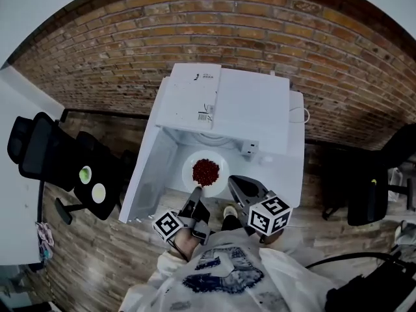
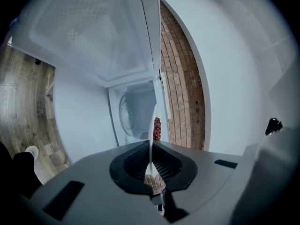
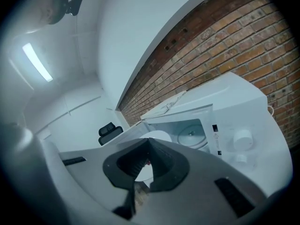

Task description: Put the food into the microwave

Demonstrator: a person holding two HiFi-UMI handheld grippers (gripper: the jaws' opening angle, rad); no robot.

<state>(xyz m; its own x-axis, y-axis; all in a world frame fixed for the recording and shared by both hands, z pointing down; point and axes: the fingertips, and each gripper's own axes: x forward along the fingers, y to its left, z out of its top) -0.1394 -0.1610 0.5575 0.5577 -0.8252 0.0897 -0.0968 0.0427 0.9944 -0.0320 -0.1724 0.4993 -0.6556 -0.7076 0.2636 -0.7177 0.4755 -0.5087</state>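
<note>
Left tongs [image 1: 196,195] clamped plate [image 1: 189,171] rim, food [image 1: 206,171] just ahead, apparently entering open microwave [image 1: 255,103]. Right tongs [image 1: 236,182] closed, empty. Set-down, release were left.

Even, bright indoor light fills all three views. A ceiling strip light [image 3: 37,62] glows softly blurred in the right gripper view. Fisheye distortion bends the brick wall [image 1: 260,18], corners vignette black, and near foregrounds look soft.

White shirt [image 1: 227,273] (blue printed graphic)
</note>
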